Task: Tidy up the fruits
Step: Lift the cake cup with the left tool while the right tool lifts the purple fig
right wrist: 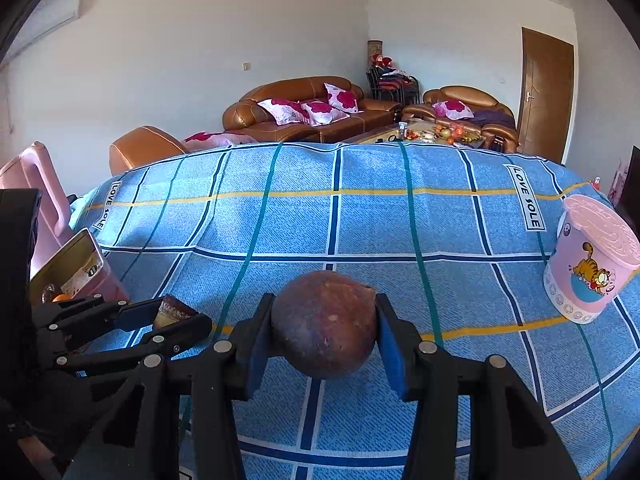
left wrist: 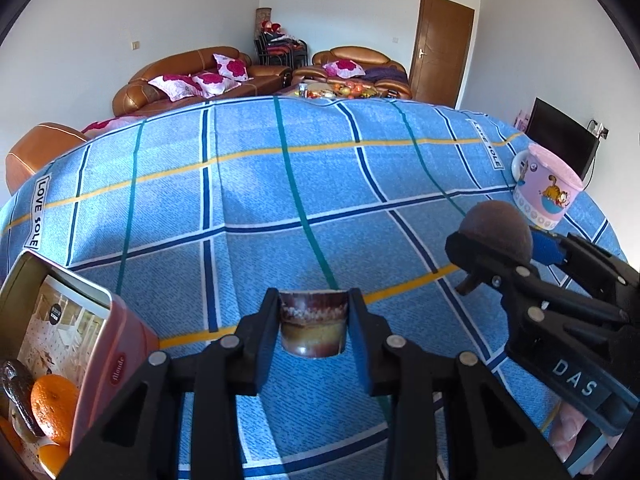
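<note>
**What the two wrist views leave unclear**

The pink tin (left wrist: 120, 344) is cut off by the left view's lower-left edge; the oranges (left wrist: 54, 404) and a dark fruit (left wrist: 18, 392) inside it show only partly. Beside that tin, the piece of fruit (left wrist: 312, 328) has its sides hidden behind the left claw's (left wrist: 313, 332) pads. The items on the far coffee table (right wrist: 436, 133) are too small to identify.
</note>
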{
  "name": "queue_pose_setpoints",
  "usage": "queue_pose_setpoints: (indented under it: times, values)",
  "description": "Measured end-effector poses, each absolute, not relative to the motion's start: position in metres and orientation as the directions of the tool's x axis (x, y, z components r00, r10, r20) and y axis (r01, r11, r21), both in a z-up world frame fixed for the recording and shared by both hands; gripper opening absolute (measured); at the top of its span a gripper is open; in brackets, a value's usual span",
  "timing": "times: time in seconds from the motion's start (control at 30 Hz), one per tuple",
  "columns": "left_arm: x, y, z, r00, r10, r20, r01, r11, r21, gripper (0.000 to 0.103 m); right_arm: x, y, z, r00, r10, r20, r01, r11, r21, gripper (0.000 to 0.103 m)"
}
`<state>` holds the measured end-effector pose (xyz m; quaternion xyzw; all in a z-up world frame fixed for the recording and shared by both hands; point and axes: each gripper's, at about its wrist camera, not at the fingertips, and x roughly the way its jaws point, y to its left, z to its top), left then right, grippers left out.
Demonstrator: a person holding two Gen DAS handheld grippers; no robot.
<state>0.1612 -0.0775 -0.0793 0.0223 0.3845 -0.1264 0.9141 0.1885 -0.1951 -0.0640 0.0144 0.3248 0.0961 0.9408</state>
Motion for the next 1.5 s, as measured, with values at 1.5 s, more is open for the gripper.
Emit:
queue_pose_setpoints:
  times: [1.5]
  values:
    - [0.126,-0.070,-0.053,0.831,-0.171,-0.530,0.196,0.981,-0.010,0.035,0.149,-0.194,-0.045,0.883,0.164,-0.440,-0.157,0.986,0.052,0.050]
